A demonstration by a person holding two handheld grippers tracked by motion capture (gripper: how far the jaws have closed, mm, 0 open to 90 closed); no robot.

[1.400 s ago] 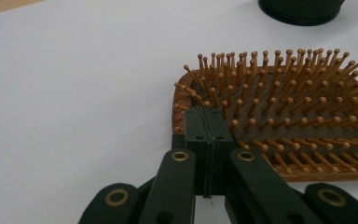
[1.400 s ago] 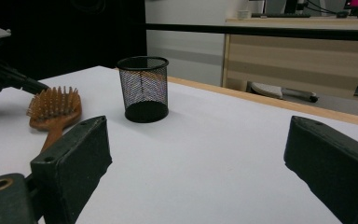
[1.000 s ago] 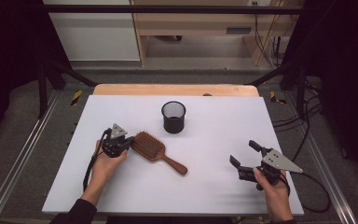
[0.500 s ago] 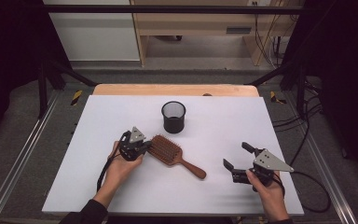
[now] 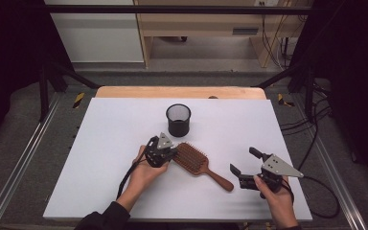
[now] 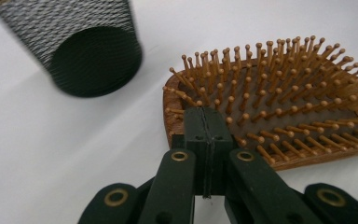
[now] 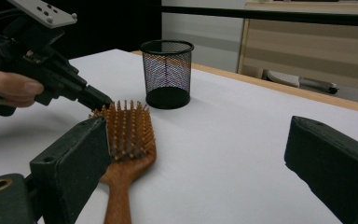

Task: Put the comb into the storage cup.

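A wooden hairbrush (image 5: 197,163) lay flat on the white table (image 5: 105,143) with its bristles pointing up. Its wide head pointed toward the left gripper (image 5: 171,154) and its handle pointed toward the right gripper (image 5: 243,166). The left gripper's two black jaws were pressed tight together, with nothing between them. In the left gripper view, the closed tip of the left gripper (image 6: 207,122) sat right at the edge of the hairbrush (image 6: 279,116) head, touching the outer bristles or just beside them; I could not tell which. The person's left hand (image 5: 146,172) held that gripper low over the table. A black mesh pen cup (image 5: 178,120) stood upright a little behind the brush head, near it but not touching. In the left gripper view the pen cup (image 6: 81,51) showed just beyond the brush. The right gripper was held in the person's right hand (image 5: 273,199) near the front right part of the table, apart from the brush handle. Its jaws stood wide apart and held nothing. In the right gripper view, the hairbrush (image 7: 126,140) lay just past one jaw, and the pen cup (image 7: 167,73) stood farther back.
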